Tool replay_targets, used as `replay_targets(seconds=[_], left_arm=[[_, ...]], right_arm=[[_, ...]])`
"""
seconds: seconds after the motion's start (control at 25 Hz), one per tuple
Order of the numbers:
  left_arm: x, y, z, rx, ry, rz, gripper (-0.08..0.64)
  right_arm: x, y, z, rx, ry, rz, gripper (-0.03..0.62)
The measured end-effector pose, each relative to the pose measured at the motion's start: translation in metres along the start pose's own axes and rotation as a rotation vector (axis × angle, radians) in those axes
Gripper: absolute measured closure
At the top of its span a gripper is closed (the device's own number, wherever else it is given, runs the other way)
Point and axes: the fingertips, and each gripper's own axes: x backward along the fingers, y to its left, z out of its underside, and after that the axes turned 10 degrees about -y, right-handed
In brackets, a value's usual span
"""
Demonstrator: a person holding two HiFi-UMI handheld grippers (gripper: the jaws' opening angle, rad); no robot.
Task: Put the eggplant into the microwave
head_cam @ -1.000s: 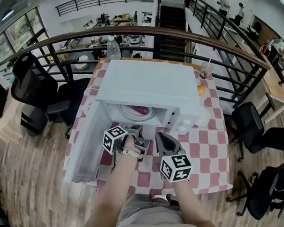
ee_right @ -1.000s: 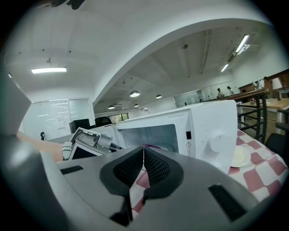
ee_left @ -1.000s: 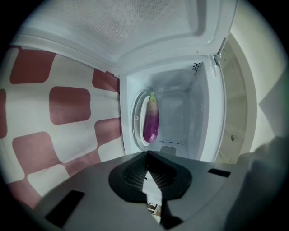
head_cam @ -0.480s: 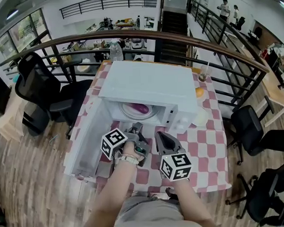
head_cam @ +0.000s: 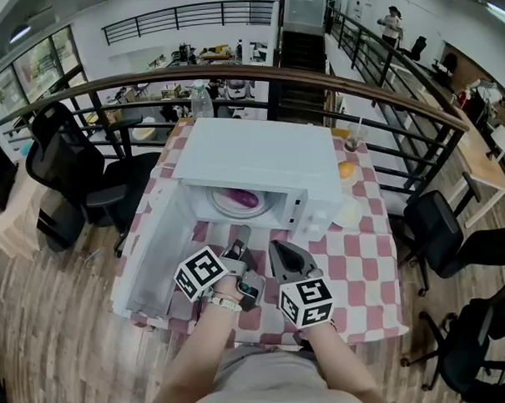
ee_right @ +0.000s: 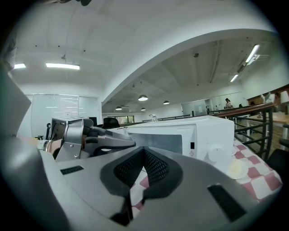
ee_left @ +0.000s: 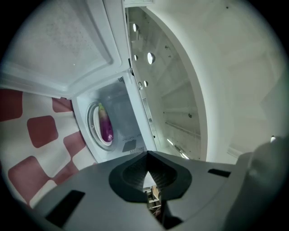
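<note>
The purple eggplant (head_cam: 246,198) lies on the round turntable plate (head_cam: 228,206) inside the white microwave (head_cam: 259,159), whose door (head_cam: 151,259) swings open to the left. In the left gripper view the eggplant (ee_left: 106,127) shows deep in the cavity, beyond my jaws. My left gripper (head_cam: 240,237) hangs shut and empty in front of the opening, rolled to one side, its fingertips (ee_left: 147,155) meeting. My right gripper (head_cam: 275,248) hovers beside it over the tablecloth, also shut with nothing in it (ee_right: 143,151). It looks toward the microwave (ee_right: 180,135) front and the left gripper (ee_right: 104,140).
The microwave stands on a red-and-white checkered table (head_cam: 360,267). A water bottle (head_cam: 200,94) stands behind it, with a cup with a straw (head_cam: 352,138), an orange (head_cam: 345,170) and a white saucer (head_cam: 347,213) to its right. A curved railing (head_cam: 381,91) and office chairs surround the table.
My left gripper has risen, rolled and drawn back a little from the microwave opening. The right gripper has shifted slightly. The eggplant stays on the turntable.
</note>
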Motion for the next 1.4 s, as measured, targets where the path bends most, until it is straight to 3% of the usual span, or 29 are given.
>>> replay_targets(seconds=[0.24,0.52,0.64,0.92,1.2,1.4], left_arm=[[0.013,-0.022,0.002,-0.177,-0.018,0.115,0.557],[0.024,-0.043,0.012,-0.520,-0.021,0.202,0.558],[0.027,-0.051,0.017,-0.632,-0.017,0.233,0.558],[0.032,-0.056,0.029,-0.960,-0.016,0.249,0.558],[0.033,-0.052,0.040,-1.108,0.011,0.251,0.557],[0.033,-0.052,0.044,-1.143,0.019,0.257,0.557]], right_arm=[[0.007,-0.001,-0.006,0.040,-0.034,0.034,0.568],[0.013,-0.005,-0.004,0.042,-0.045,0.062,0.568],[0.016,-0.006,-0.003,0.049,-0.057,0.071,0.568],[0.022,-0.011,-0.004,0.049,-0.083,0.079,0.568],[0.025,-0.012,-0.006,0.046,-0.099,0.076,0.568],[0.025,-0.009,-0.007,0.047,-0.104,0.057,0.568]])
